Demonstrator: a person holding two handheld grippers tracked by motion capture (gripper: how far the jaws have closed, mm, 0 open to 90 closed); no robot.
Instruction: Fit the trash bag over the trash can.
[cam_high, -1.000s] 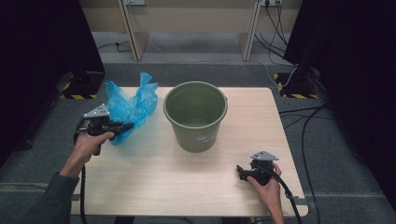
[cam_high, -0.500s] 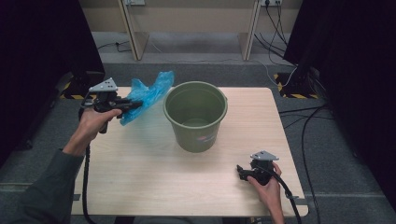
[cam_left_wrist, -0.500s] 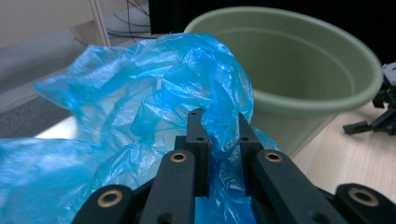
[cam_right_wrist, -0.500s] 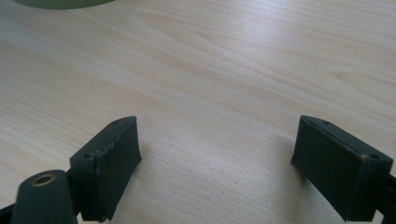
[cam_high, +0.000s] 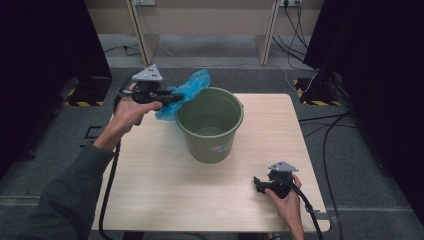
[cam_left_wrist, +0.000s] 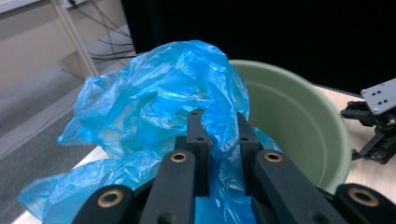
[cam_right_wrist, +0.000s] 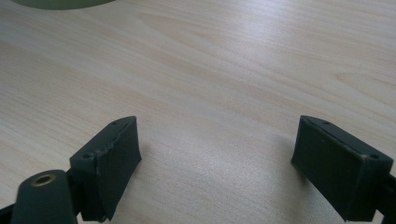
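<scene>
A crumpled blue plastic bag (cam_high: 187, 91) hangs in the air at the left rim of a green bucket (cam_high: 210, 125) that stands in the middle of the wooden table (cam_high: 160, 190). My left gripper (cam_high: 172, 97) is shut on the bag, and in the left gripper view the bag (cam_left_wrist: 154, 102) bulges over the jaws with the bucket (cam_left_wrist: 299, 126) just beyond. My right gripper (cam_high: 257, 185) rests low at the table's front right, open, with bare wood between its jaws (cam_right_wrist: 215, 154).
The bucket looks empty inside. Beyond the table's far edge are desk legs (cam_high: 142, 30), cables (cam_high: 300, 25) on the floor and dark curtains at both sides. The right gripper (cam_left_wrist: 373, 116) shows past the bucket in the left gripper view.
My left gripper has carried the bag up and to the right, from the table's left side to the bucket's rim. The right gripper has stayed put.
</scene>
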